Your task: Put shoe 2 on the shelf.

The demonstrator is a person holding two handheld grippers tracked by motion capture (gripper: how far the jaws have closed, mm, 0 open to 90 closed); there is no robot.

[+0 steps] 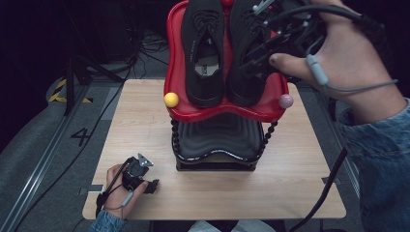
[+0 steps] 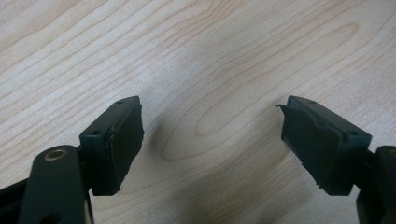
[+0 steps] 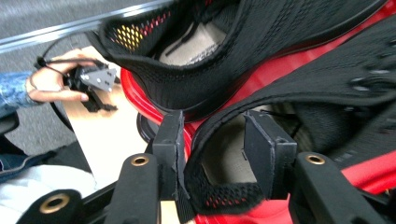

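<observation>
On the red rack (image 1: 180, 92), the right tongs (image 3: 212, 154) straddle a shoe's (image 3: 299, 98) heel collar, unclosed, likely to lift it; the left tongs (image 2: 210, 144) rest open on the worktop (image 1: 140, 125) below.

The high view looks forward and down from above the person's side, taking in the whole table (image 1: 145, 125). The left gripper view faces straight down at the tabletop (image 2: 196, 56) — very close. The right gripper view sits close against the shoes (image 3: 261, 56) on the red tray (image 3: 280, 70) — sharing shoes, tray and table with the high view.
</observation>
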